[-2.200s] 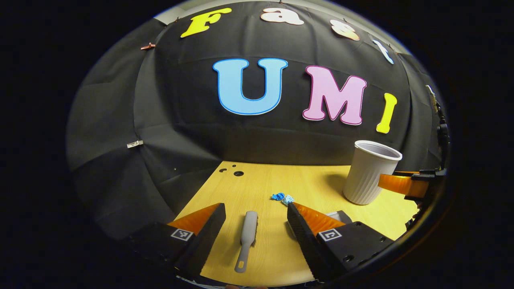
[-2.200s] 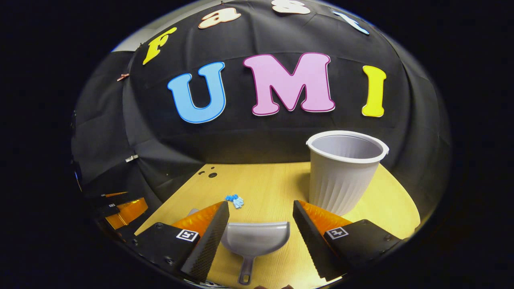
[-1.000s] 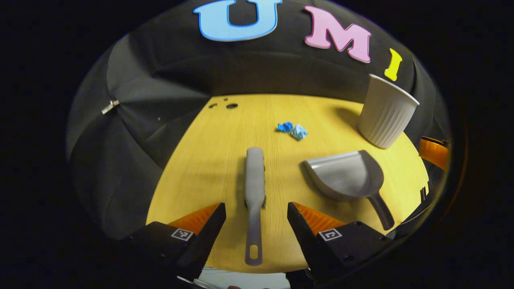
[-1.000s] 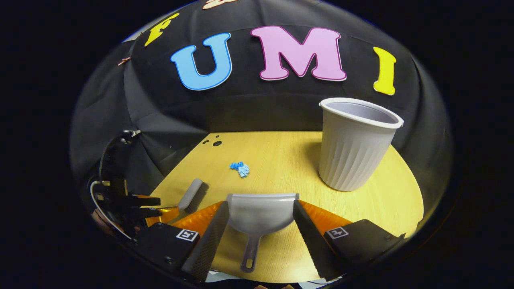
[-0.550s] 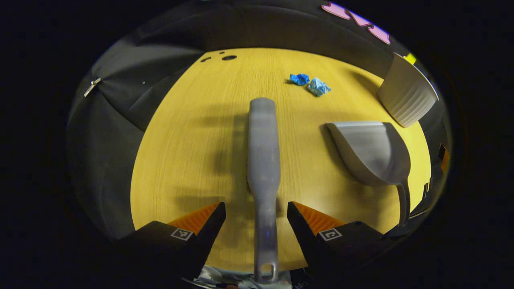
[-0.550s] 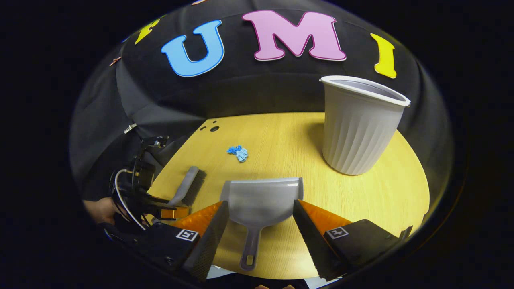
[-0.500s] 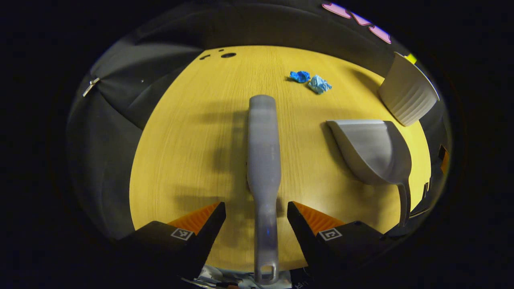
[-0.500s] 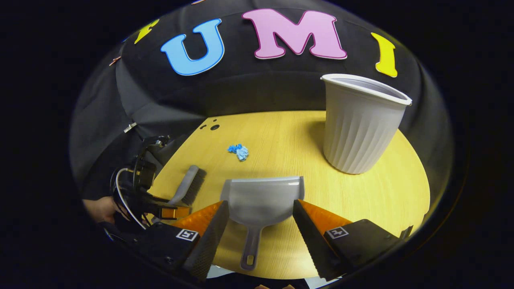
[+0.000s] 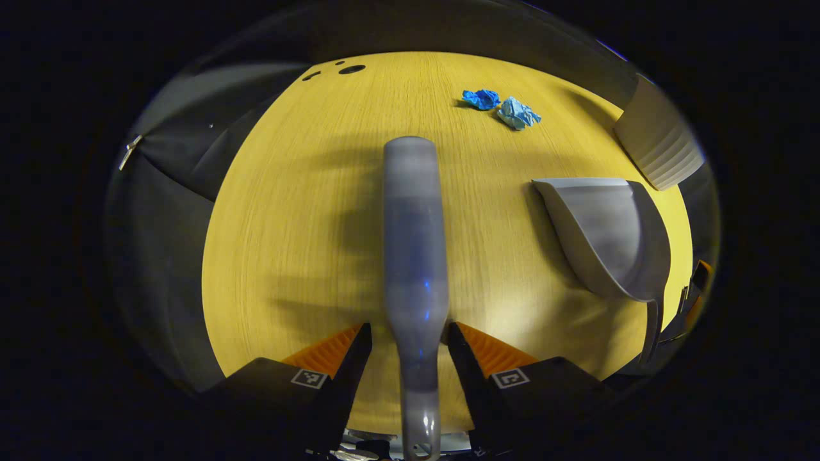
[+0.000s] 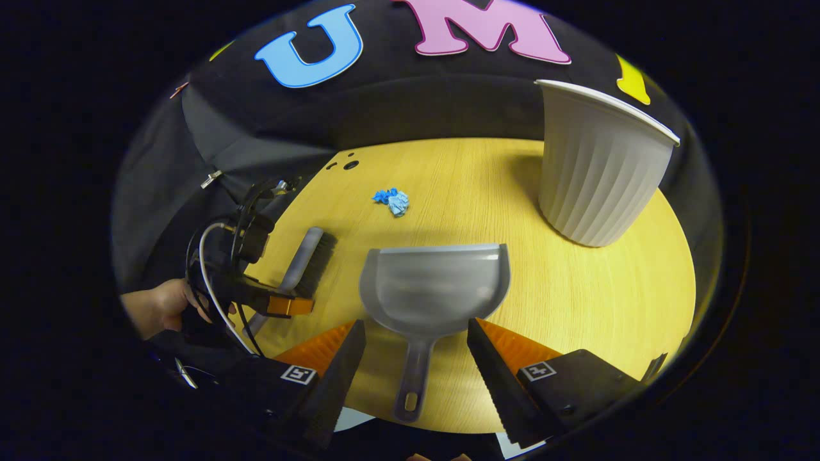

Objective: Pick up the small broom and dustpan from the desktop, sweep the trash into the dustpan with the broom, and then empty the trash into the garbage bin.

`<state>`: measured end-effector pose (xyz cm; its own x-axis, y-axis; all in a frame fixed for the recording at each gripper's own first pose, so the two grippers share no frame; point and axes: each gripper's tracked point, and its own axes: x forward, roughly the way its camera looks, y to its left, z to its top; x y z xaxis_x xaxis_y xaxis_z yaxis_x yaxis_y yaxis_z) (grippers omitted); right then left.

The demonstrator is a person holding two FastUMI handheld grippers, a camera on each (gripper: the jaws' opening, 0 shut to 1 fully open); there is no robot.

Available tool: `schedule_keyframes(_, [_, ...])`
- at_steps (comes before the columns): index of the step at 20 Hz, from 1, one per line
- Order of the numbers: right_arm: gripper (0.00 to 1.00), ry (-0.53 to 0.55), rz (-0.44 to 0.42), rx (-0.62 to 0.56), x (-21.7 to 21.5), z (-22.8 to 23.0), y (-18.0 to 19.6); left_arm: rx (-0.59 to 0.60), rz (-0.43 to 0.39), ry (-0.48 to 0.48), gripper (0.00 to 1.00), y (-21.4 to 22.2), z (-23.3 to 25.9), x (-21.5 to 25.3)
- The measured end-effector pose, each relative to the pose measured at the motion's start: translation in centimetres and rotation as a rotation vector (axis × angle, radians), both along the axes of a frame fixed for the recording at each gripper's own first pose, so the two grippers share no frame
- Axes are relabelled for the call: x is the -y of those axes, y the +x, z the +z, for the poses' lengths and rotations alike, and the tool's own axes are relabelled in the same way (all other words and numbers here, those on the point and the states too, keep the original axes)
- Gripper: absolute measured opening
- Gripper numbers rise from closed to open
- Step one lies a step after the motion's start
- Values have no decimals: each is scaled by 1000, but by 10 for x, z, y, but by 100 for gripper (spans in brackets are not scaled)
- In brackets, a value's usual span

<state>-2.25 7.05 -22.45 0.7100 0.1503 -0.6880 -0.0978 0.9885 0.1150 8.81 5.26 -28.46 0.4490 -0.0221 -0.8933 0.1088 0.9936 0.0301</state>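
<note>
left gripper (image 9: pixel 406 333) narrow around broom (image 9: pixel 413 256) handle, contact unclear; right gripper (image 10: pixel 416 333) wide astride dustpan (image 10: pixel 435 288) handle.

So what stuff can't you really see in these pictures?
- Garbage bin: its top is cut off by the edge of the left gripper view; its inside is hidden by its wall in the right gripper view.
- Broom: blurred close up, bristles underneath.
- Trash: too small to identify.

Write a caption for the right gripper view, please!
Open right gripper straddles the dustpan handle beside the bin.
</note>
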Motion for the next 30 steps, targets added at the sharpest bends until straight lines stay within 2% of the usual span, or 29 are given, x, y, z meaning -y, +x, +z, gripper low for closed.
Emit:
schedule_keyframes(2, [99, 19, -9, -32, 0, -6, -3, -15, 0, 2, 63, 1, -2, 0])
schedule_keyframes(4, [99, 44, -24, -50, -1, -11, -4, -10, -9, 3, 54, 1, -1, 0])
schedule_keyframes(5, [99, 51, -32, -64, -1, -14, -6, -5, -1, -1, 41, 0, 2, -1])
schedule_keyframes(7, [99, 45, -50, -88, 3, -21, -6, 9, 4, -9, 29, 2, -1, 0])
schedule_keyframes(11, [99, 27, -75, -161, 10, -45, -8, 40, 6, -10, 26, 3, 0, -1])
schedule_keyframes(12, [99, 34, -88, -183, 9, -51, -9, 45, -3, -9, 22, 3, 1, -1])
schedule_keyframes(13, [99, 44, -103, -204, 8, -58, -9, 51, -10, -13, 25, 3, 1, -2])
schedule_keyframes(17, [99, 43, -139, -263, 8, -79, -5, 76, 7, -64, 25, 2, 10, -2])
schedule_keyframes(20, [99, 30, -148, -278, 4, -86, 4, 92, -1, -60, 25, 7, 22, -9])
schedule_keyframes(28, [98, -31, -150, -314, 3, -107, 21, 112, -16, -25, 24, 54, 53, -34])
schedule_keyframes(30, [94, -38, -139, -325, 2, -107, 23, 114, -27, -3, 22, 70, 56, -39])
